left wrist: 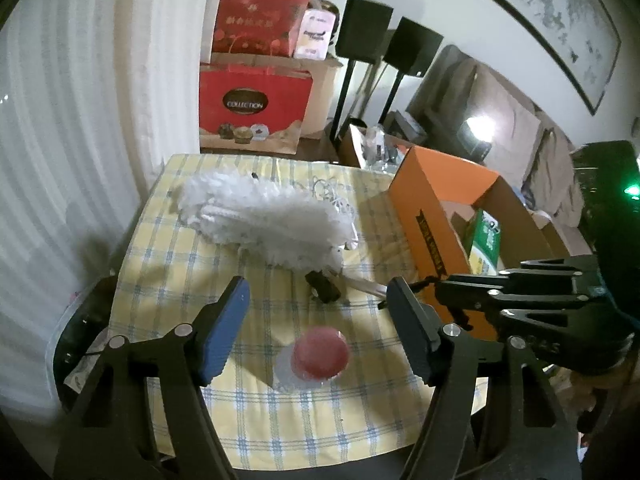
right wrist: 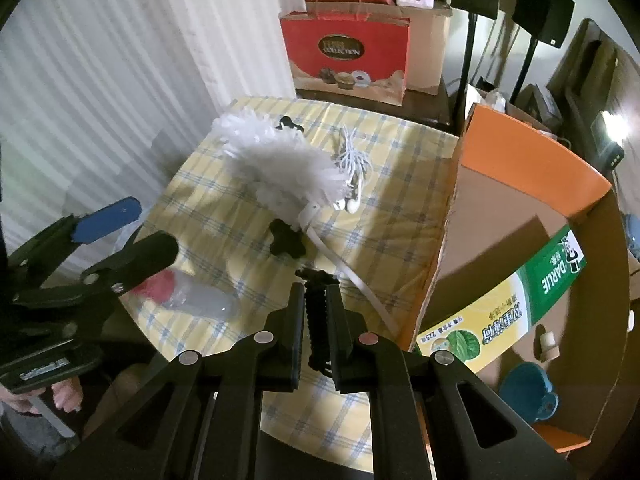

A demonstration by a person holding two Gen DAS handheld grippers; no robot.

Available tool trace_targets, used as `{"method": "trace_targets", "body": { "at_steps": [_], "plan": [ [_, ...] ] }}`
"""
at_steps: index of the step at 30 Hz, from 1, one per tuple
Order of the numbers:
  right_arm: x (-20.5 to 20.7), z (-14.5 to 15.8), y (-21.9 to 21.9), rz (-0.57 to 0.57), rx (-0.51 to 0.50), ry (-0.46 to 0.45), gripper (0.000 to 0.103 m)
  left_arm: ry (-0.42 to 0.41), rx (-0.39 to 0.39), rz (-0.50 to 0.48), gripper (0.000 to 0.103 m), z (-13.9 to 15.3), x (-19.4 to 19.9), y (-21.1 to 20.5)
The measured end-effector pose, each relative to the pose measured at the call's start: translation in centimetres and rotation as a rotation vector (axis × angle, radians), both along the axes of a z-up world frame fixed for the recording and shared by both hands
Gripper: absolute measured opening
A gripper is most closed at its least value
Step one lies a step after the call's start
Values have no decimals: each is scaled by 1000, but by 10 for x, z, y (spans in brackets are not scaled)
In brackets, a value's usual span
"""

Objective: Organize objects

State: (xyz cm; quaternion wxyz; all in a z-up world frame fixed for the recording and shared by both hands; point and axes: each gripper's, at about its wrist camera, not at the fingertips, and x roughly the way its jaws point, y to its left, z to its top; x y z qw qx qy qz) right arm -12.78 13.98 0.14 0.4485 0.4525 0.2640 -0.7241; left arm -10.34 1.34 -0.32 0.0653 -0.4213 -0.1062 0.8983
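A clear plastic bottle with a red cap [left wrist: 320, 354] lies on the yellow checked tablecloth [left wrist: 280, 420]. My left gripper [left wrist: 317, 282] hangs open above it, and its blue pads [left wrist: 224, 328] do not touch it. In the right wrist view the bottle [right wrist: 192, 296] lies under the left gripper [right wrist: 154, 224]. My right gripper [right wrist: 315, 288] is shut on a black braided strap [right wrist: 318, 320], just left of the orange box [right wrist: 520, 168]. A white fluffy duster [right wrist: 280, 164], tangled white earphones [right wrist: 354, 164] and a small black object [right wrist: 286, 240] lie mid-table.
The orange box holds a green toothpaste carton [right wrist: 500, 312] and a blue item [right wrist: 528, 392]. Red gift bags [left wrist: 252, 112] and black speaker stands [left wrist: 360, 60] stand behind the table. A white curtain [left wrist: 80, 120] hangs at the left, and a sofa [left wrist: 520, 140] stands at the right.
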Motion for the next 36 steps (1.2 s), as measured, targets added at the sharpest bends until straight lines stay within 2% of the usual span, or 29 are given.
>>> {"method": "trace_targets", "body": {
  "at_steps": [3,7,9,11,15,18,20,22,29,36],
  "plan": [
    [1,3,2,4,-11,-2,9,-21,30,1,67,-1,-9,-8],
    [2,5,2,6,-20,-5,9,-96,27,-71,69,-4,-32,-6],
    [1,5,2,6,-18,-4,9,-156,6,-132,69,-9,-48,1],
    [1,4,2,3,-14,-3,9,-219,-35,-167,64,-18,-64,8],
    [-4,2,3,-6,-9,-12,9,-283,-100,-198,55,-34,-85,15],
    [-6,1,3,-8,-4,-11,9,-314,-79,-216,53,-44,-95,15],
    [-8,1,2,-9,-3,-11,9,-349,-45,-243,42,-53,-103,16],
    [-9,0,1,-9,0,-12,9,-395,-23,-262,36,-64,-111,19],
    [-15,-3,-4,-6,13,-21,9,-492,-8,-323,32,-89,-126,27],
    [-16,-8,-13,6,19,-23,9,-530,-10,-363,26,-101,-133,34]
  ]
}}
